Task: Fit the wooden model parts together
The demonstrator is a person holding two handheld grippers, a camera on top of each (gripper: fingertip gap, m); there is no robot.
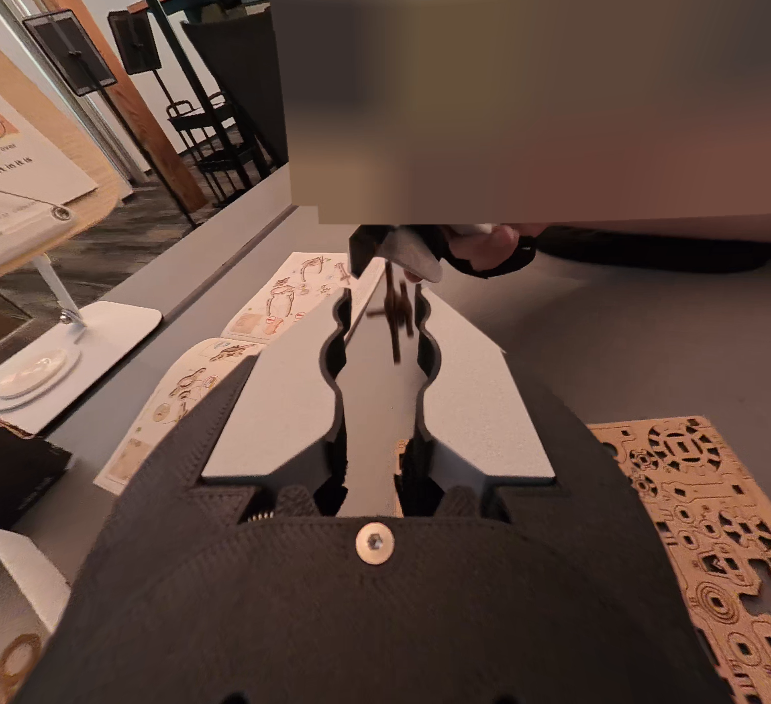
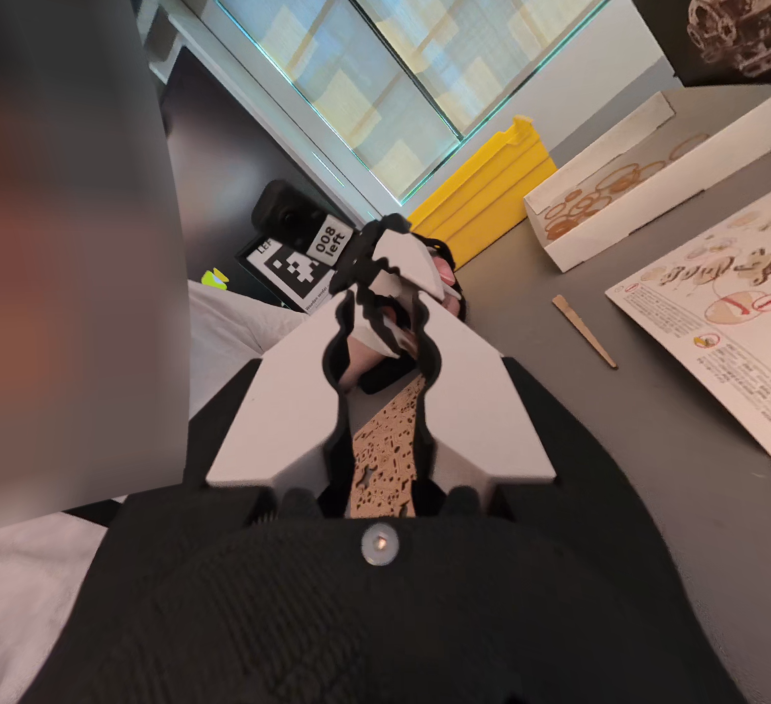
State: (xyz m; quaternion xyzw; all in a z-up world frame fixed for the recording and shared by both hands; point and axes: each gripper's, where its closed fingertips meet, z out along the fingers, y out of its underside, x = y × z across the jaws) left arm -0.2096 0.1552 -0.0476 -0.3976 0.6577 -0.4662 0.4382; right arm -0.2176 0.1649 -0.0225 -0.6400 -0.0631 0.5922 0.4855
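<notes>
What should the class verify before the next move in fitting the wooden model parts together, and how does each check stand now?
1. Dark wooden part sits between the left gripper fingertips: ok.
2. Part firmly clamped: cannot tell; it is blurred and a gap shows beside it.
3. Right gripper faces the left gripper closely: ok.
4. Right gripper has a hold on the part: cannot tell.
5. Instruction sheet lies open on the table: ok.
6. Loose wooden stick lies apart from both grippers: ok.
</notes>
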